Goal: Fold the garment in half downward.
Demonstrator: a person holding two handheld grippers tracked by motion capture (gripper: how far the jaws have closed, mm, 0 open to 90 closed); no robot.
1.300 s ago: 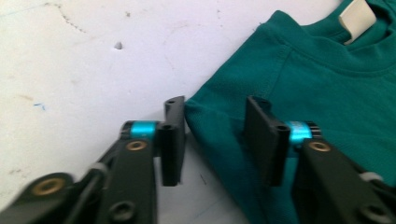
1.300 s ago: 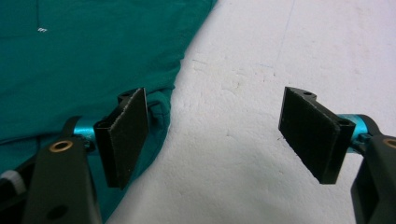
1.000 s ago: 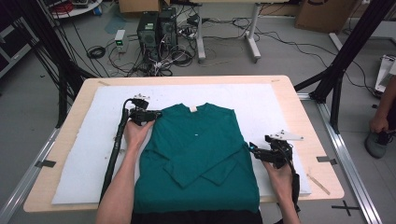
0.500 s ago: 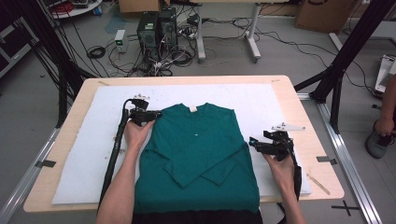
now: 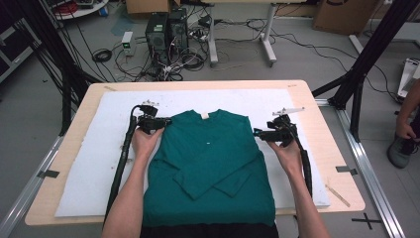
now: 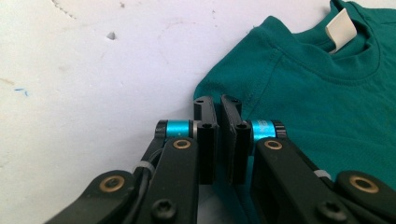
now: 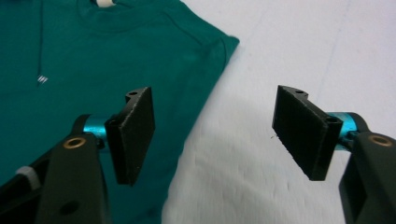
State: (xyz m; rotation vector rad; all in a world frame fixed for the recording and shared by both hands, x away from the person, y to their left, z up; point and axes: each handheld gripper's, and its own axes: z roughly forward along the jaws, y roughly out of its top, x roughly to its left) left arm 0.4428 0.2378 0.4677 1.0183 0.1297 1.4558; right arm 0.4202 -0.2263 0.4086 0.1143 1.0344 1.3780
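**Teal shirt flat on white pad, left shoulder pinched, right jaws wide**

Teal long-sleeve shirt (image 5: 210, 166) is lying face-up on the white pad (image 5: 99, 163) covering the wooden surface (image 5: 337, 148). Body is spread flat, hem hanging toward the person's edge of the pad. Both sleeves are folded in across the chest, crossing in a V below the middle. Collar is pointing at the far edge of the pad, white neck label (image 6: 340, 25) showing inside it. Small white mark is sitting on the chest, below the collar. Fabric is looking smooth, seam stitching visible at the shoulder in the left gripper view.

Left hand-held gripper (image 5: 159, 120) is sitting at the shirt's shoulder corner on the left of the collar, jaws closed right down, and the shoulder edge is pinched between them in the left gripper view (image 6: 218, 116).

Right hand-held gripper (image 5: 261, 132) is hovering just beside the opposite shoulder, jaws standing wide apart after just closing in a little, nothing between them. In the right gripper view (image 7: 215, 135) one pad is over teal cloth, the other over bare pad.

No containers on the surface.
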